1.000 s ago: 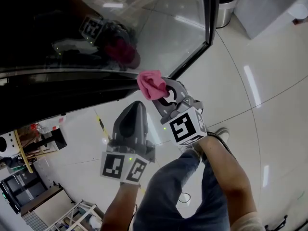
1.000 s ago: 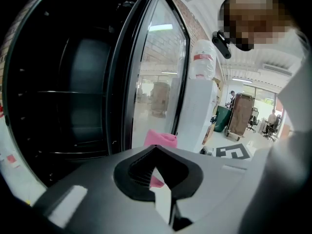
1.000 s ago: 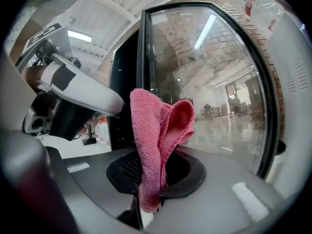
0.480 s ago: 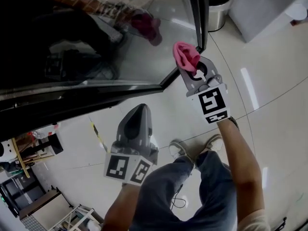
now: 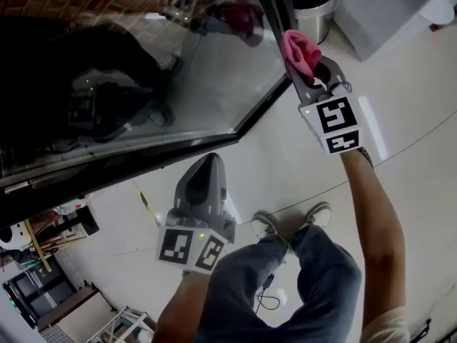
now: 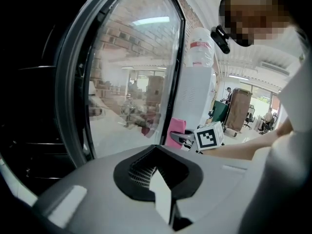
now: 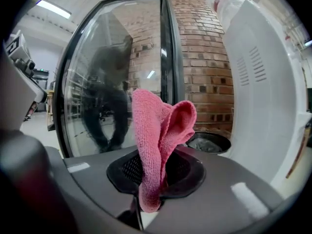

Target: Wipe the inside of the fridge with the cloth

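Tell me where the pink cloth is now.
The pink cloth is clamped in the right gripper, upper right of the head view, beside the glass fridge door, near the metal bin.

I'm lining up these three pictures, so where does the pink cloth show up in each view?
Head view: cloth upper right, held by the right gripper, beside the glass door at its edge.
Left gripper view: cloth centre, just right of the glass door.
Right gripper view: cloth centre, clamped between the jaws.
Shared landmark: the glass door, in all three views.
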A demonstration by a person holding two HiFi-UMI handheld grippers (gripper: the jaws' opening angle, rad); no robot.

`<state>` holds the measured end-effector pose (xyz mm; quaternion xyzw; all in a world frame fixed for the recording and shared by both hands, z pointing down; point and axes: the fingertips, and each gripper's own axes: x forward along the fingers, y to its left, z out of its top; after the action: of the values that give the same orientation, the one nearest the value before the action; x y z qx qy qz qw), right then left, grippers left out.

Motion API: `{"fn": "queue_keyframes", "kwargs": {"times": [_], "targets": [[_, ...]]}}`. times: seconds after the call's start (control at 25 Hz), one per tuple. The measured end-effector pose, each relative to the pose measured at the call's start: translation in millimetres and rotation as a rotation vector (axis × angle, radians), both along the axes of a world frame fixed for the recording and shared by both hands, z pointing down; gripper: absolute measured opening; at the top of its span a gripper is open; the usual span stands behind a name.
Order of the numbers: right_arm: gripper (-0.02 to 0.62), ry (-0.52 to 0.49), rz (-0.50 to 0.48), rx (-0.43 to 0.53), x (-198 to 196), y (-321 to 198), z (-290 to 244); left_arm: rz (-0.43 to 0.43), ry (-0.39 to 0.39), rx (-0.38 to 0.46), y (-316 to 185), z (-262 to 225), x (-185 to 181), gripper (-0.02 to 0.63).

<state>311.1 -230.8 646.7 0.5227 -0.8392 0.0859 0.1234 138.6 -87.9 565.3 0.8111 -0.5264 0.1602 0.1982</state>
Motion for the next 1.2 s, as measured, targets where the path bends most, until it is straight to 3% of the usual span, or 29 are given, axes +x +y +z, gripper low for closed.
{"fn": "queue_keyframes", "kwargs": {"times": [0.2, 0.4, 0.56, 0.68, 0.92, 1.2], "targets": [[0.064, -0.046, -0.029, 0.014, -27.6, 22.9, -11.6, -0.011, 0.003, -0.009, -1.8, -0.9, -3.9, -0.015], [0.064, -0.059, -0.167, 0.02, -104.6, 74.2, -3.4, -0.046, -0.017, -0.015, -5.0, 17.5, -13.7, -0.015], [0.064, -0.119, -0.23, 0.002, -174.9, 114.3, 25.3, -0.053, -0.029, -0.02, -1.3, 33.6, -25.2, -0.015], [0.064, -0.137, -0.248, -0.036, -204.5, 132.4, 52.9, -0.064, -0.037, -0.025, 3.7, 44.0, -38.1, -0.015], [0.064, -0.134, -0.251, -0.053, -224.0, 139.2, 97.4, -0.042, -0.042, -0.041, 15.0, 81.6, -36.3, -0.015], [0.064, -0.068, -0.197, -0.041, -181.4, 113.5, 153.5, -0.008, -0.04, -0.025, 8.1, 116.6, -12.2, -0.015]]}}
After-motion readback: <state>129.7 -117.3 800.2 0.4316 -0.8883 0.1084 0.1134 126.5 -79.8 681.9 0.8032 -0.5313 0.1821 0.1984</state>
